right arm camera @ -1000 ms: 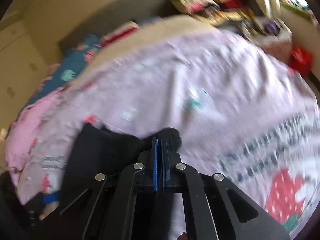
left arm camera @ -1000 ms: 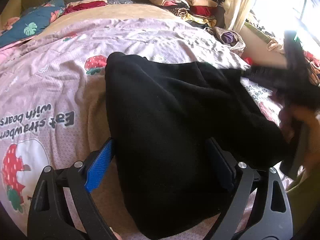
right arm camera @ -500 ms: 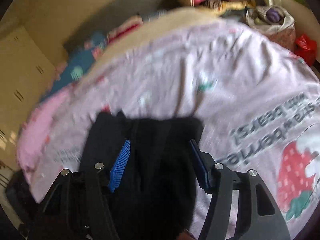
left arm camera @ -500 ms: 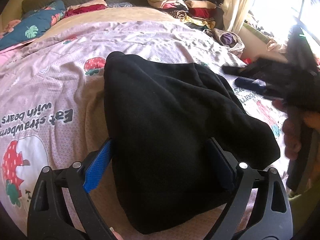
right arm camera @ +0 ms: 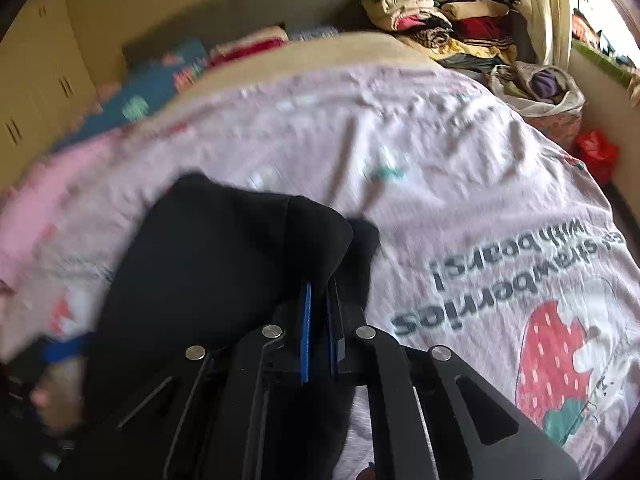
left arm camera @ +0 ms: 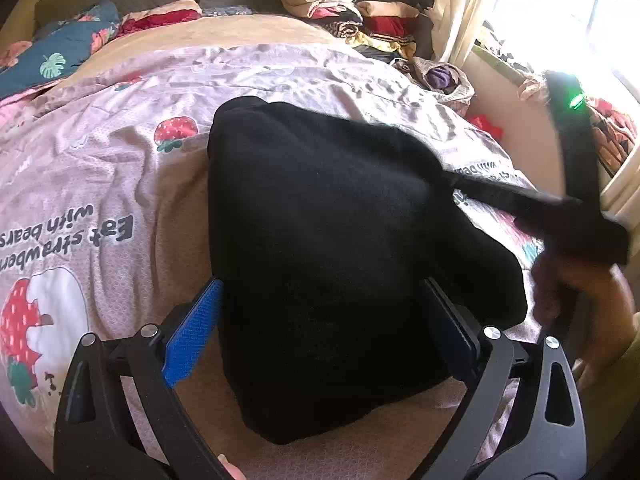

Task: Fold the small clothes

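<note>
Left wrist view: the black fleece garment point(left arm camera: 320, 248) lies doubled over on the pink strawberry-print bedsheet point(left arm camera: 100, 184); the left gripper point(left arm camera: 320, 332) straddles its near end, jaws wide, gripping nothing.
Right wrist view: the right gripper point(right arm camera: 320, 312), having just closed, is pinched on the garment's right edge.
Progress: partly folded; another fold likely remains.

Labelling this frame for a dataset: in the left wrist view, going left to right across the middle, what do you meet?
Printed bedsheet slogan → black garment → right gripper, reaching in from the right → person's hand.
</note>
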